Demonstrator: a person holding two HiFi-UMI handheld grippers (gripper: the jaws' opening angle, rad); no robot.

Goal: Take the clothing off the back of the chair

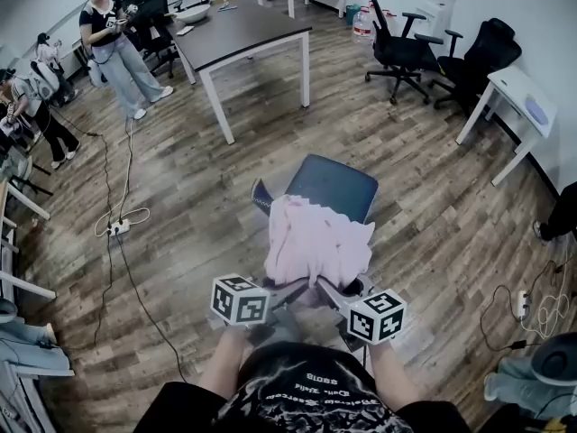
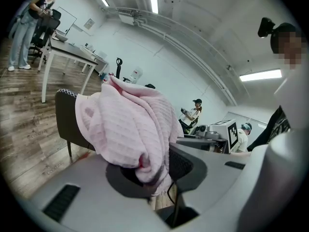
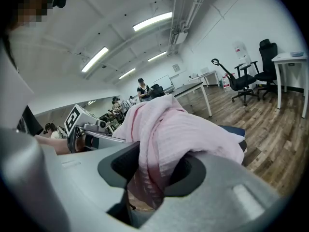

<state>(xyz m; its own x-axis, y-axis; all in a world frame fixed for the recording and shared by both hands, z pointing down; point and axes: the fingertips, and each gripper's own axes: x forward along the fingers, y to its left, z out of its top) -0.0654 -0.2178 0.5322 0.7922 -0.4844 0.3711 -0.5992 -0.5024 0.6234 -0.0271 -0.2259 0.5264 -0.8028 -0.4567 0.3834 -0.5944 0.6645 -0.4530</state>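
A pale pink knitted garment [image 1: 315,242] hangs bunched over the near side of a dark chair [image 1: 335,186] in the head view. My left gripper [image 1: 290,289] is shut on its lower left edge, and my right gripper [image 1: 332,289] is shut on its lower right edge. In the left gripper view the pink garment [image 2: 128,124] fills the jaws, with the chair [image 2: 65,122] behind it. The pink garment [image 3: 169,134] is likewise pinched between the jaws in the right gripper view, with the chair seat [image 3: 235,132] showing beyond it.
A dark-topped table [image 1: 236,34] stands beyond the chair. Two black office chairs [image 1: 401,48] and a white desk [image 1: 518,106] are at the right. People stand at the left [image 1: 113,43]. A cable and power strip [image 1: 117,228] lie on the wooden floor.
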